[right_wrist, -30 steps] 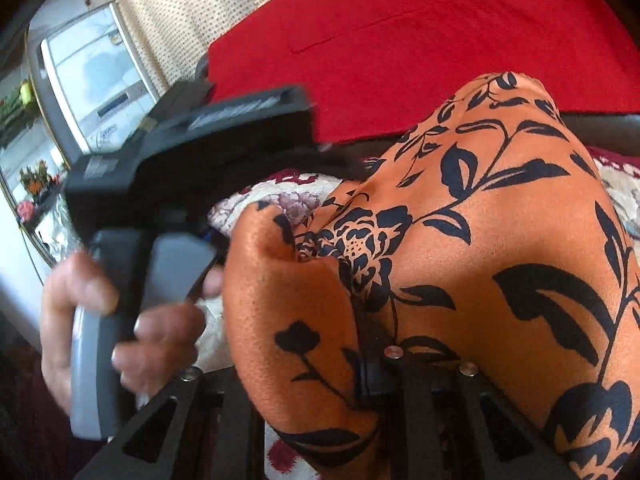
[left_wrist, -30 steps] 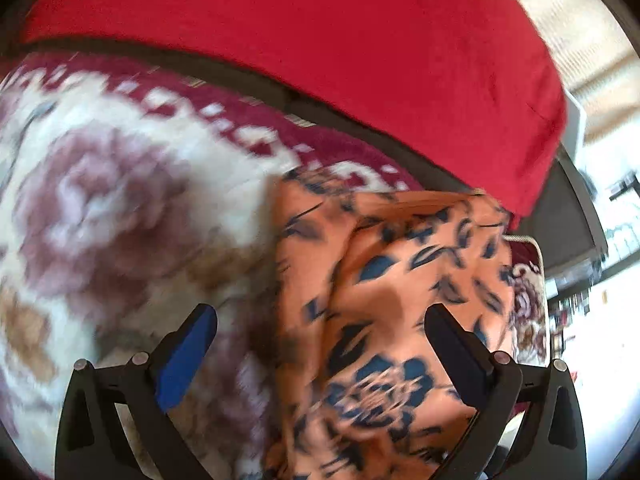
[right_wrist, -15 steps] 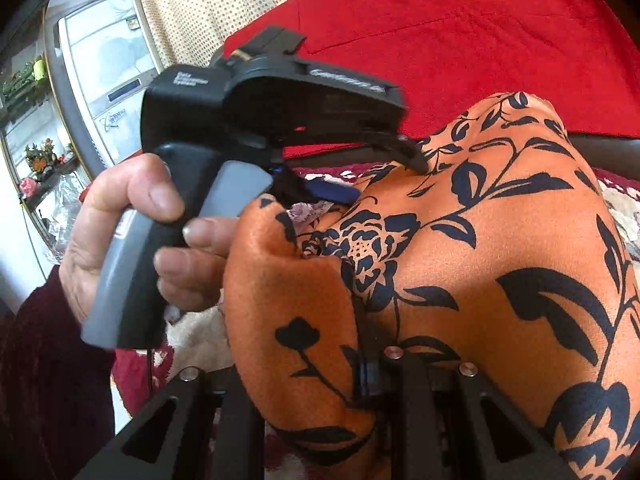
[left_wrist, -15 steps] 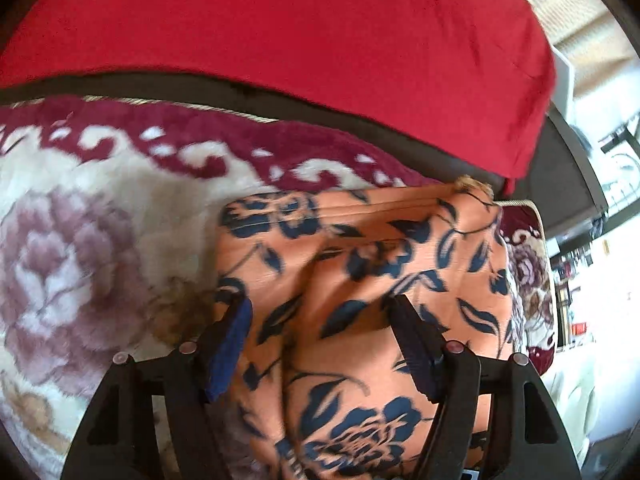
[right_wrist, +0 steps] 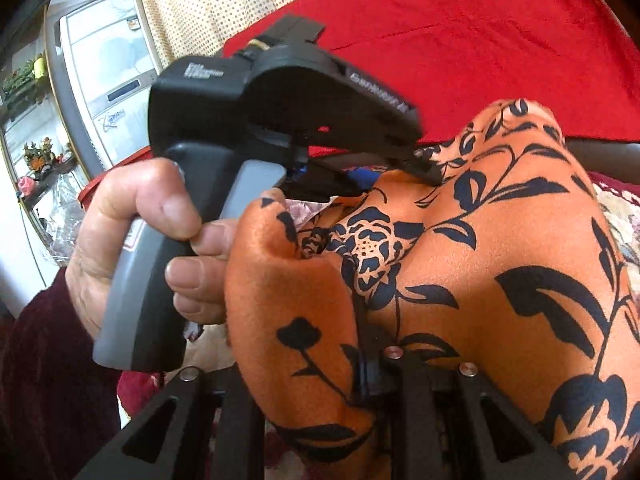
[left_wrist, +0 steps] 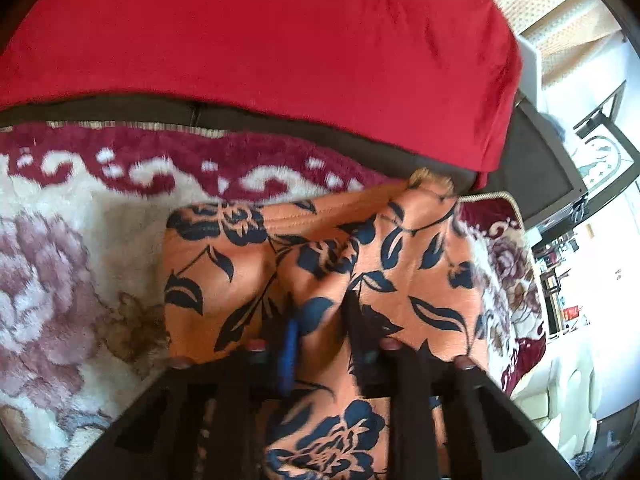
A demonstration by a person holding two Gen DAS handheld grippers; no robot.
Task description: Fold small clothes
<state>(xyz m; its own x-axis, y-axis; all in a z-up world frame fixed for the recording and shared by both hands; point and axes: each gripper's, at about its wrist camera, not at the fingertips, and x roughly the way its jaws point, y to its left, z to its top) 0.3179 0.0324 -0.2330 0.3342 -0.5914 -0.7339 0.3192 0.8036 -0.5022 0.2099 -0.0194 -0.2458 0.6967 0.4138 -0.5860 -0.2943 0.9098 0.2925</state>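
An orange garment with a dark blue flower print [left_wrist: 400, 248] lies bunched on a plush cream and maroon flowered blanket [left_wrist: 60, 260]. My left gripper [left_wrist: 320, 332] is closing its jaws, and a raised fold of the garment is pinched between the blue pad and the dark finger. In the right wrist view the same garment [right_wrist: 500, 240] fills the right half. My right gripper [right_wrist: 370, 364] is shut on a fold of it at the bottom. The left gripper [right_wrist: 384, 178] bites into the cloth's far edge there, held by a person's hand [right_wrist: 132, 232] in a dark red sleeve.
A red cover [left_wrist: 280, 40] drapes the dark sofa back [left_wrist: 240, 116] behind the blanket. A glass-door cabinet [right_wrist: 104, 72] and a dotted curtain [right_wrist: 208, 4] stand at the left. Shelves and furniture show past the blanket's right edge [left_wrist: 560, 280].
The left gripper moved over the garment and drew its jaws from wide apart to pinched on a fold. The right gripper kept its hold and stayed in place.
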